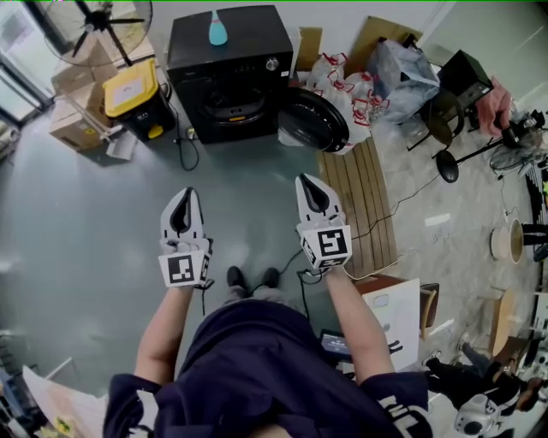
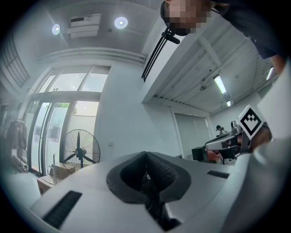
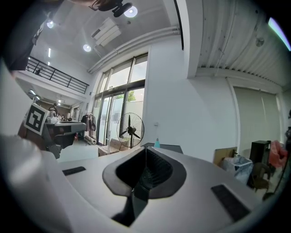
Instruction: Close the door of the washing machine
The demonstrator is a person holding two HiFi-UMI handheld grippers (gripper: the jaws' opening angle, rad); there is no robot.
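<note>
The black washing machine (image 1: 229, 64) stands against the far wall in the head view, its round door (image 1: 312, 120) swung open to the right. A teal bottle (image 1: 217, 30) sits on its top. Both grippers are held out level over the grey floor, well short of the machine. My left gripper (image 1: 182, 195) has its jaws together and holds nothing, its tips (image 2: 146, 154) meeting in its own view. My right gripper (image 1: 310, 182) is also shut and empty (image 3: 145, 149), pointing toward the machine's top (image 3: 166, 146) and the bottle (image 3: 157, 144).
A black bin with a yellow lid (image 1: 137, 98) and cardboard boxes (image 1: 73, 120) stand left of the machine, with a floor fan (image 1: 107, 26) behind them. Bags (image 1: 351, 94), a wooden pallet (image 1: 360, 201) and a chair (image 1: 445, 111) crowd the right side. A cable trails along the floor.
</note>
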